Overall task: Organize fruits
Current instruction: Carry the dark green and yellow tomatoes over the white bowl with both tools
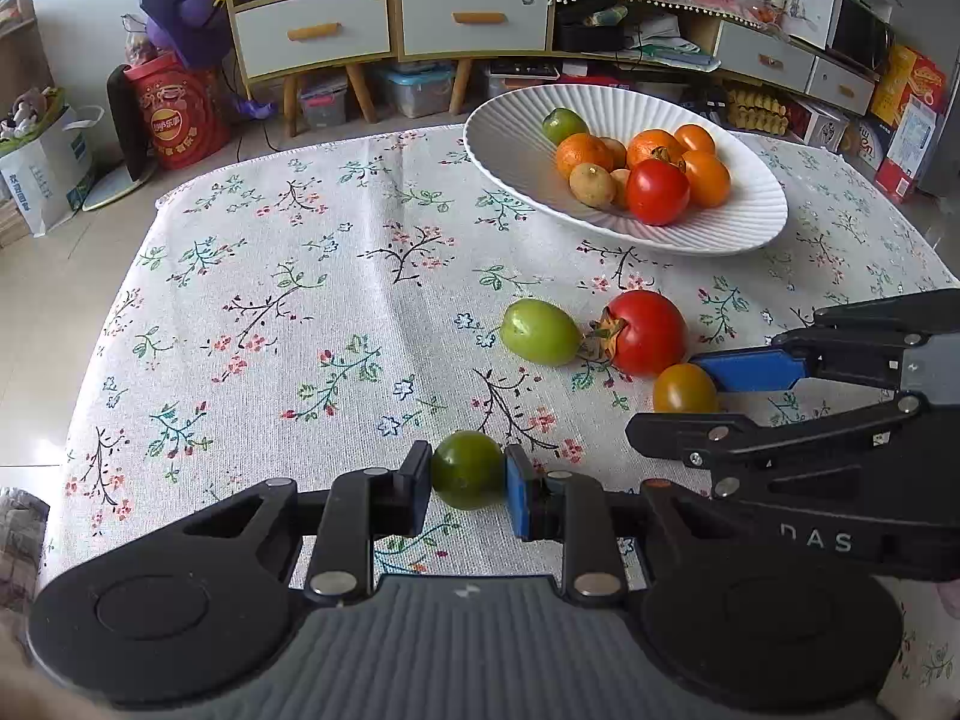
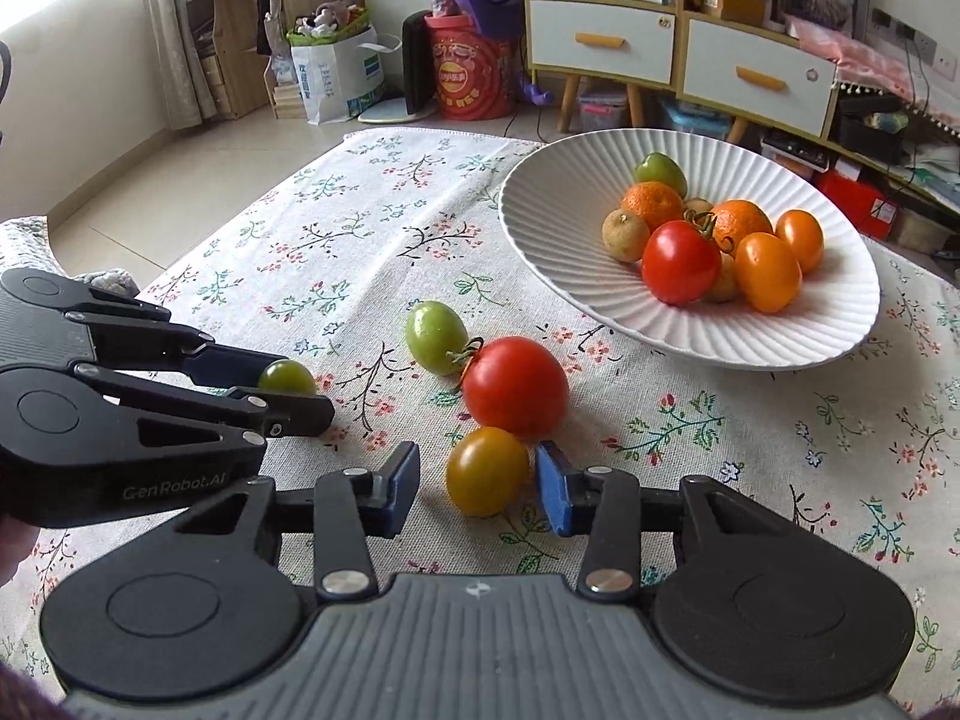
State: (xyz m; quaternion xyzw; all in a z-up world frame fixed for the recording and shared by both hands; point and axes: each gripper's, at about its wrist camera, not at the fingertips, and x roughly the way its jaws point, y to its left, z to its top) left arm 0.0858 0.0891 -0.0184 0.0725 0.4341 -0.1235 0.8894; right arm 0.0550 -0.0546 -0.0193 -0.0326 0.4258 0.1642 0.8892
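Observation:
My left gripper [image 1: 468, 480] is shut on a small dark green tomato [image 1: 468, 478], low over the floral tablecloth; it also shows in the right wrist view [image 2: 287, 376]. My right gripper [image 2: 477, 480] is open around a small orange tomato [image 2: 487, 470], with gaps on both sides; the same tomato shows in the left wrist view [image 1: 684, 389]. A big red tomato [image 2: 515, 387] and a light green tomato [image 2: 436, 336] lie just beyond it. A white ribbed bowl [image 2: 576, 180] at the far right holds several fruits.
The table is covered by a floral cloth [image 1: 300, 276]. Beyond the far edge stand a cabinet with drawers [image 1: 390, 18], a red drum [image 1: 180, 114] and floor clutter. The left gripper's body [image 2: 120, 420] lies close beside the right gripper.

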